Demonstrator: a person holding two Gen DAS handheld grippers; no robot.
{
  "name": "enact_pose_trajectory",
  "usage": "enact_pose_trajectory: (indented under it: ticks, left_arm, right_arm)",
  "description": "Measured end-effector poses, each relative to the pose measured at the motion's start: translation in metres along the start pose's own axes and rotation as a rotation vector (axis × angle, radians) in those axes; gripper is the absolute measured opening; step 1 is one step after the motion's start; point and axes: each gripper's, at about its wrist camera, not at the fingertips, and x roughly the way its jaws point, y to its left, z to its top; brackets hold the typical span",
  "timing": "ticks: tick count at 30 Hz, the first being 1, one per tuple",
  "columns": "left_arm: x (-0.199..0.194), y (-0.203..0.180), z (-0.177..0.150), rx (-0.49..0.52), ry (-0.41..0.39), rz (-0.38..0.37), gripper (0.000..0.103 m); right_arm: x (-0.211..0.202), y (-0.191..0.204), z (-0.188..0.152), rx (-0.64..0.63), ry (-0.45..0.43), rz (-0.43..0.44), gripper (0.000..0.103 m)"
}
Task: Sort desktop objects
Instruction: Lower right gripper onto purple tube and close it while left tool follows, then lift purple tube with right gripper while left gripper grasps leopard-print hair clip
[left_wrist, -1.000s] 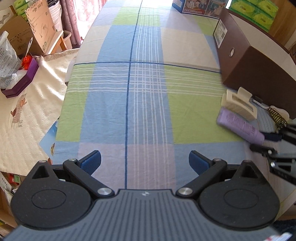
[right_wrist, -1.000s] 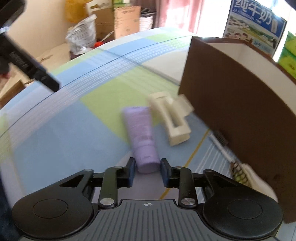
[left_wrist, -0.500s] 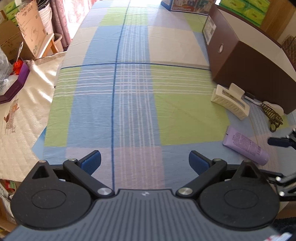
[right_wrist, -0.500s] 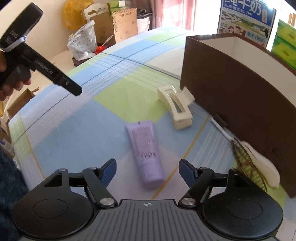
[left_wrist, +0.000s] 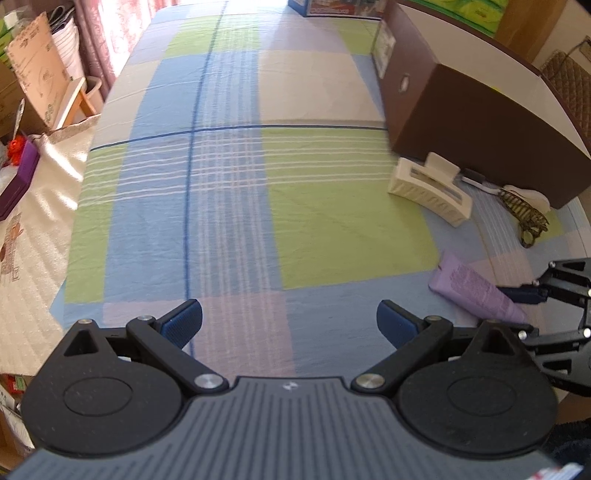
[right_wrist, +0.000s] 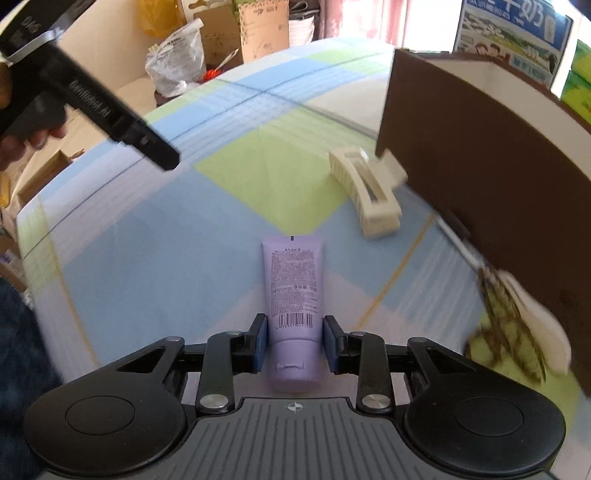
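A purple cosmetic tube (right_wrist: 293, 280) lies on the checked cloth, cap end toward me. My right gripper (right_wrist: 293, 343) is shut on its lower part, both blue pads against its sides. In the left wrist view the same tube (left_wrist: 472, 291) is at the lower right, with the right gripper (left_wrist: 517, 310) around its end. My left gripper (left_wrist: 290, 319) is open over bare cloth, nothing between its fingers. A cream hair claw (right_wrist: 365, 195) rests beside the corner of the open brown box (right_wrist: 480, 158).
A bronze hair clip (right_wrist: 506, 314) lies on a white object (right_wrist: 543, 325) against the box's front wall, next to a thin black-tipped brush (left_wrist: 474, 177). Cardboard boxes and bags (right_wrist: 177, 62) stand beyond the table's left edge. A hand holds the left gripper's body (right_wrist: 140, 136) at the upper left.
My right gripper was open half a second ago and has shut on the tube's lower end. The left gripper has drifted a little and stays open.
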Motion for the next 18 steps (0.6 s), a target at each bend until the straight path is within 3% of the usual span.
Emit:
enact_pose_trajectory:
  ticks: [7,18]
  left_arm:
    - [0.014,-0.043,0.000,0.087,0.032,-0.071,0.099]
    - [0.019,-0.155,0.012,0.370,0.005,-0.273,0.097]
  right_arm:
    - [-0.040,-0.029,-0.054,0.154,0.057,-0.107,0.029]
    - [-0.095,-0.092,-0.128,0.526,0.061,-0.382,0.029]
